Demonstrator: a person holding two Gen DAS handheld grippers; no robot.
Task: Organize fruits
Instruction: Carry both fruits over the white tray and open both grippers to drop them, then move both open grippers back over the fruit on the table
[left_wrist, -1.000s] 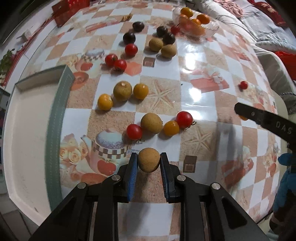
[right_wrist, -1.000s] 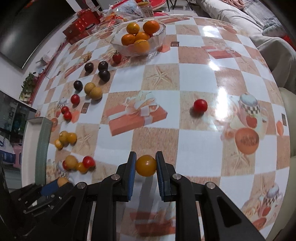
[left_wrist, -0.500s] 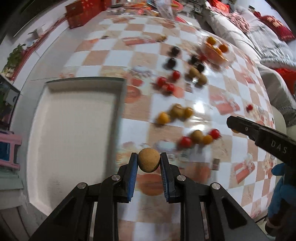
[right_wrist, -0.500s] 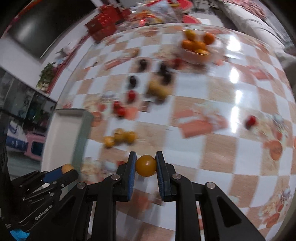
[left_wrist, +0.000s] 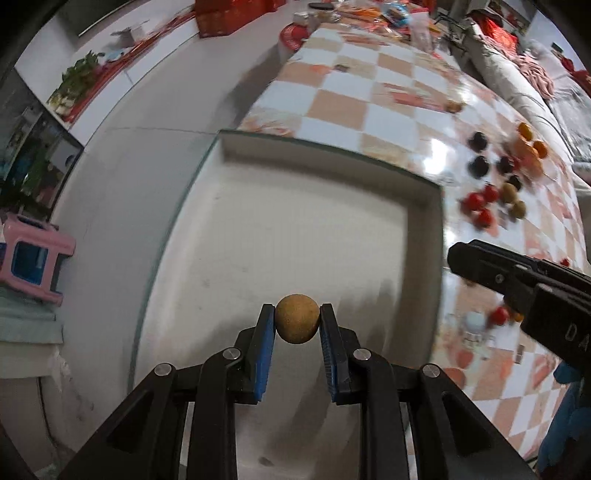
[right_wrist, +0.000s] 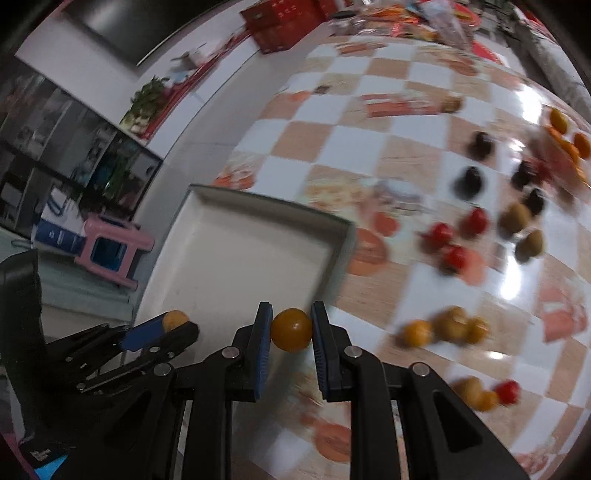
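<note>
Gripping a round, matte, rough-skinned tan fruit, likely a longan (left_wrist: 297, 323), the left gripper (left_wrist: 297, 326) holds it over the shallow rectangular white tray (left_wrist: 295, 221) with its grey-green rim. Blue ribbed pads (left_wrist: 263, 354) line both black fingers. The right gripper (right_wrist: 291, 330) is clenched on a smooth, glossy yellow cherry tomato (right_wrist: 291, 329), poised just beside the tray's near right corner, over the table. Legible writing is limited: the letters "DA" appear on the right gripper's black housing in the left wrist view; further characters are cut off. The table (right_wrist: 369, 122) carries a glossy checkered cover in white and tan with printed starfish and gift motifs. Loose fruit on it is motion-blurred: red cherry tomatoes (right_wrist: 456, 256), dark round fruits (right_wrist: 469, 182), tan longans (right_wrist: 515, 218) and oranges (right_wrist: 557, 120). A pink plastic stool (right_wrist: 110, 253) stands on the floor.
</note>
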